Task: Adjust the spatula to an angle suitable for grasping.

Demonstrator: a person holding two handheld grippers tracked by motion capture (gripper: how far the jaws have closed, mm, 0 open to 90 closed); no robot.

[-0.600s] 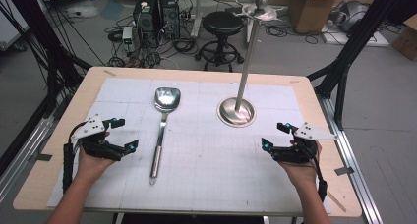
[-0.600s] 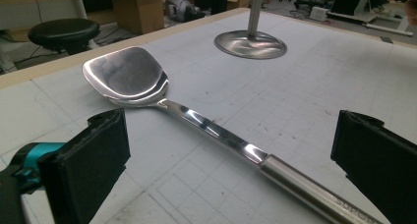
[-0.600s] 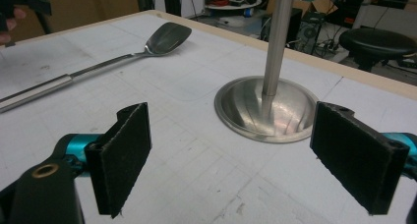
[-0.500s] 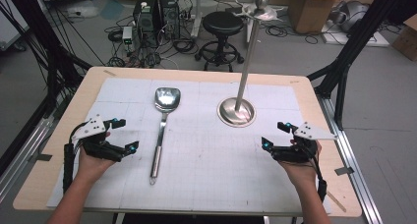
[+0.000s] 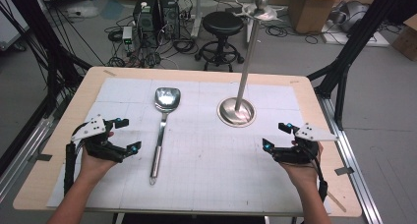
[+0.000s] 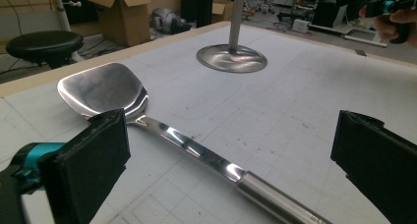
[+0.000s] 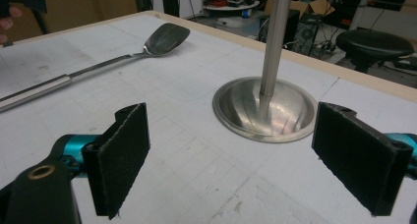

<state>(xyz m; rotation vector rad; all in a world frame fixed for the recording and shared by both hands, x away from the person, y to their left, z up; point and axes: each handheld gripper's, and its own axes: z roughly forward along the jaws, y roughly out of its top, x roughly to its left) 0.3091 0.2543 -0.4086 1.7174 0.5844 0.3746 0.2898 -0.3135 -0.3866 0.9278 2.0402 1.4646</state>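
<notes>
**Two open grippers, a steel spatula and a stand on a gridded mat**

Nearest the table's front edge: left gripper [image 5: 123, 134], held in a hand, jaws spread wide, nothing between them. Black, flat-faced pads [image 6: 93, 160] with a rough foam-like texture, teal fittings behind, grey three-cornered plate on top. Opposite, near the right front: right gripper [image 5: 278, 136], likewise gaping and empty, same matte black pads [image 7: 123, 155], brass-coloured eyelet on its near body.

Between the two, closer to the left one: spatula [image 5: 161, 128], polished steel, lying flat on the mat. Thick round tubular handle toward the front edge, thinning into a flat bright neck, then widening to a shallow, rounded-corner blade [image 6: 101, 89] at the far end. Mirror finish, streaked reflections along the neck. Apart from both grippers, touched by neither.

Underneath: white mat [image 5: 211, 160], fine pencil-like grid, faint smudges, spread over a pale wooden tabletop [image 5: 314, 101] with rounded corners.

Farther back, right of the blade: metal stand [image 5: 237, 111], a domed circular base of brushed steel, with an upright slim pole rising from its centre and short arms and a ball at the top.

Beyond the table: black round stool [image 5: 223, 23], cardboard boxes [image 5: 307, 8], black computer towers [image 5: 155, 13] and tangled cables on a grey floor.
</notes>
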